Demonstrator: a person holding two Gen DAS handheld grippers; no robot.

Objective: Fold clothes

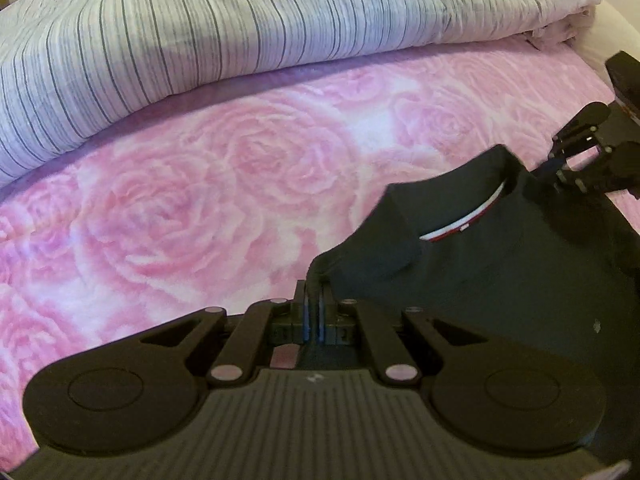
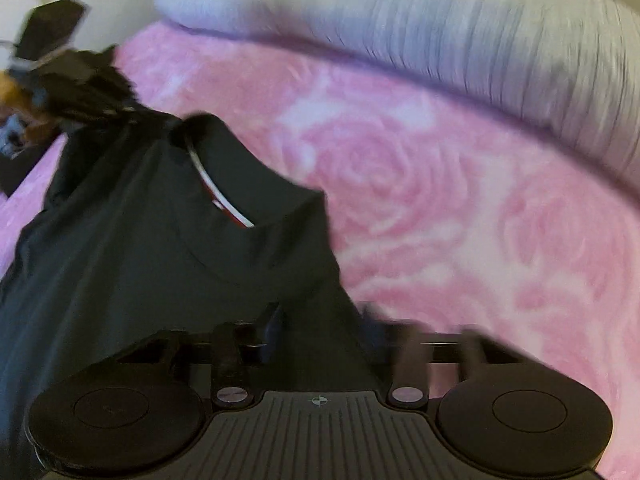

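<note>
A dark T-shirt (image 1: 500,264) with a red-and-white collar band lies on the pink rose bedspread (image 1: 180,220). My left gripper (image 1: 315,300) is shut on the shirt's shoulder edge. In its view my right gripper (image 1: 568,160) shows at the far shoulder, fingers around the fabric. In the right wrist view the shirt (image 2: 160,240) spreads left and centre. My right gripper (image 2: 320,320) has its fingers apart with the shirt's edge between them; the view is blurred. The left gripper (image 2: 116,108) shows at the upper left, on the shirt.
A folded striped white duvet (image 1: 240,32) lies across the far side of the bed, also in the right wrist view (image 2: 440,40). The pink bedspread (image 2: 480,220) extends right of the shirt. A pale wall is behind.
</note>
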